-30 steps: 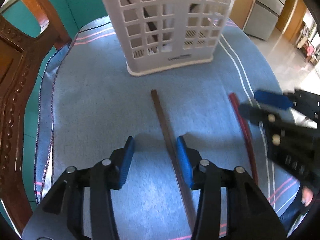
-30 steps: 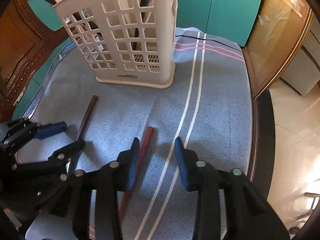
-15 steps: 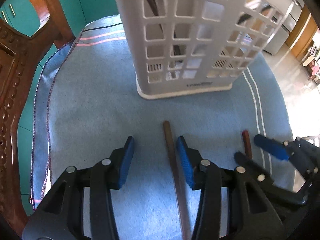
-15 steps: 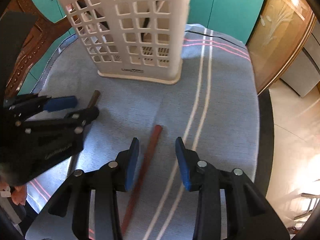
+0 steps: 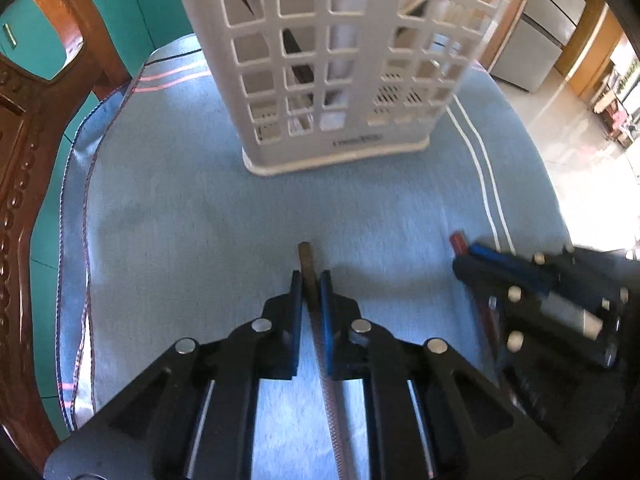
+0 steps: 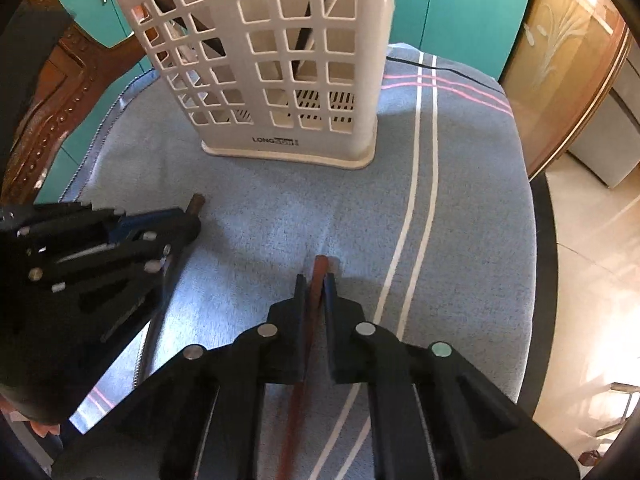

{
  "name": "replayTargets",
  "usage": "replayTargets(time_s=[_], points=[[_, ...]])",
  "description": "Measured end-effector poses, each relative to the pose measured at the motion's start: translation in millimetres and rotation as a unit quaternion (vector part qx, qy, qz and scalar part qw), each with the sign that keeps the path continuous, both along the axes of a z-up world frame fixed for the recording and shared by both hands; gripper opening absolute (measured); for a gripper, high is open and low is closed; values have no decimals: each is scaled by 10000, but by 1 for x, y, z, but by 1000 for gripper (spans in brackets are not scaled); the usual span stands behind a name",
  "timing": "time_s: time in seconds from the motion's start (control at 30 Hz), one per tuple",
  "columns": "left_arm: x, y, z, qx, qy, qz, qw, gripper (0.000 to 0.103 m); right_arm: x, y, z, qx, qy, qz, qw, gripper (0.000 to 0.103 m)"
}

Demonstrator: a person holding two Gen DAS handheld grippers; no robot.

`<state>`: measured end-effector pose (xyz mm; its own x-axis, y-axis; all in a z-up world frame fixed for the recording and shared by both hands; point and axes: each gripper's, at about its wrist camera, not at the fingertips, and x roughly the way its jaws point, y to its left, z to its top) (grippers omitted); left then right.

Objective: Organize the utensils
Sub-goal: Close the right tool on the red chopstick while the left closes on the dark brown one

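Left tongs (image 5: 310,282): clamped on brown chopstick (image 5: 306,264).
Right tongs (image 6: 316,285): clamped on red chopstick (image 6: 319,276).
Far: white lattice utensil basket (image 6: 280,60) on blue-clothed tabletop (image 6: 472,220).

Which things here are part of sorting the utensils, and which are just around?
Part of the job:
left claw
thin brown chopstick
right claw
thin red chopstick
white plastic lattice utensil basket

Just around:
blue striped cloth
carved wooden chair
teal cabinets
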<state>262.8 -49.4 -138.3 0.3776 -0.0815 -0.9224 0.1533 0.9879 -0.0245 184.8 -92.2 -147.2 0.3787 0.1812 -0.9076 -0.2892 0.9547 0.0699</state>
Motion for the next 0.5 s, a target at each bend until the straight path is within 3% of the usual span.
replayTargets(time_s=[0.1,0.2,0.3,0.5], points=[[-12,3,-2,72,-58,-22,10000,13,-2,-2,1,-49,36,46,10000,11],[-15,5,-1,172,-81,65,9998,24,-5,0,3,-252,-12,24,9997,25],[-9,7,0,268,-104,138,9995,33,-7,0,0,-372,-8,59,9993,26],[-12,12,-3,269,-142,106,9995,33,-6,-2,1,-312,3,62,9995,26]])
